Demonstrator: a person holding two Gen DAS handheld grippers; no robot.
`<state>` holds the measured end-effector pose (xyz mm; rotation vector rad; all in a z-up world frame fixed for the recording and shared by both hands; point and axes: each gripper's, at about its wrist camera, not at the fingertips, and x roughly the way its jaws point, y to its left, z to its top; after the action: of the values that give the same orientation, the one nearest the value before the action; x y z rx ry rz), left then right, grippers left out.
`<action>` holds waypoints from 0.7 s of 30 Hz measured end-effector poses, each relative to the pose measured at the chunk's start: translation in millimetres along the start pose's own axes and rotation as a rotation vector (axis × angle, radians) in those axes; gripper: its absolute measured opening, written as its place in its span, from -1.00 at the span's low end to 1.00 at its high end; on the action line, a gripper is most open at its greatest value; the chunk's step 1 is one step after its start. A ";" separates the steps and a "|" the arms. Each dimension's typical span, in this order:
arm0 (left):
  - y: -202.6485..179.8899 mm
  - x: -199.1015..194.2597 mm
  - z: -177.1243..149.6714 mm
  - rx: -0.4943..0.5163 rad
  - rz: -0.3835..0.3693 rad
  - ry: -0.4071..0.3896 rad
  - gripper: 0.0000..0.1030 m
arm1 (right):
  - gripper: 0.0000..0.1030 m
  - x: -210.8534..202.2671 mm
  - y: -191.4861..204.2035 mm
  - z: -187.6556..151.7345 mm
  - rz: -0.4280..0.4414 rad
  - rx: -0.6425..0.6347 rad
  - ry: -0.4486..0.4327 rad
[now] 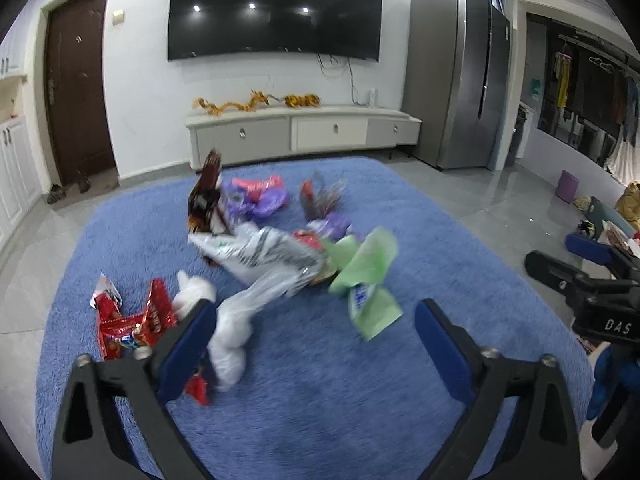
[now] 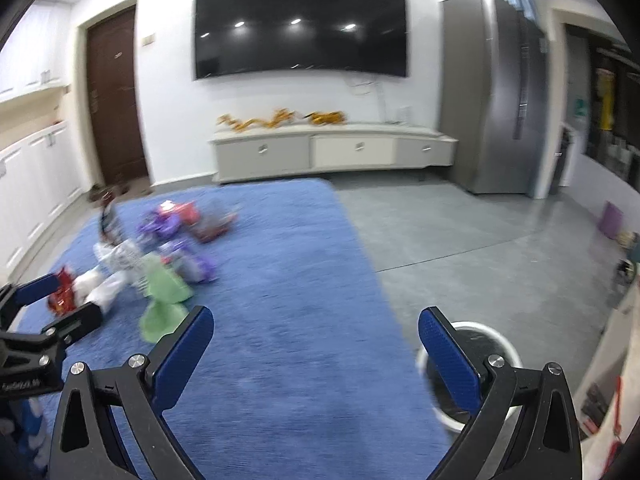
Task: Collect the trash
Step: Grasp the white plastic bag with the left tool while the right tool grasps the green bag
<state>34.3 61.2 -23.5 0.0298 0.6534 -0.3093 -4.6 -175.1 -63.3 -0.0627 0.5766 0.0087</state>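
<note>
The left gripper [image 1: 316, 336] has its jaws wide apart, nothing between them, above the blue rug [image 1: 320, 392]. Just ahead on the rug lies the trash: white bag [image 1: 232, 332], red wrappers [image 1: 132, 324], green wrapper [image 1: 368, 276]. The right gripper [image 2: 316, 344] is also spread empty; a white bin [image 2: 504, 344] stands beside the rug's edge.

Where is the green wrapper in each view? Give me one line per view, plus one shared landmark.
Left wrist: green wrapper right of centre on the blue rug.
Right wrist: green wrapper lower left, by the pile.
Shared landmark: wall television.
</note>
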 end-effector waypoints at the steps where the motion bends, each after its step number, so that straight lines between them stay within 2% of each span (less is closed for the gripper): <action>1: 5.9 2.9 -0.5 0.001 -0.015 0.012 0.65 | 0.81 7.7 7.6 0.7 0.040 -0.006 0.023; 4: 21.9 13.4 1.6 0.011 -0.042 0.045 0.47 | 0.65 23.8 25.6 2.5 0.158 0.007 0.090; 7: 30.0 21.8 8.0 0.034 -0.042 0.066 0.35 | 0.36 41.3 42.7 5.5 0.266 0.012 0.145; 11: 38.8 40.8 11.8 0.071 -0.025 0.123 0.18 | 0.35 61.8 62.4 13.7 0.392 0.026 0.189; 14: 43.9 54.7 9.4 0.084 0.002 0.157 0.14 | 0.33 74.8 73.0 17.8 0.449 0.025 0.214; 16: 44.5 61.5 6.8 0.091 0.002 0.181 0.01 | 0.26 82.6 78.6 17.7 0.477 0.027 0.235; 18: 45.4 67.8 4.6 0.096 0.001 0.199 -0.20 | -0.01 89.2 80.4 16.9 0.504 0.036 0.261; 19: 45.4 70.6 3.6 0.100 0.010 0.205 -0.36 | -0.34 91.6 80.8 15.9 0.508 0.037 0.274; 20: 45.0 72.0 2.0 0.105 0.023 0.211 -0.41 | -0.47 93.9 81.1 13.5 0.516 0.043 0.285; 21: 44.4 70.9 1.6 0.107 0.027 0.208 -0.45 | -0.48 89.1 77.0 12.5 0.523 0.051 0.283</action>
<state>101.4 83.9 -68.0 0.1746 0.8416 -0.3172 75.0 -98.3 -105.8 0.1403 0.8631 0.4996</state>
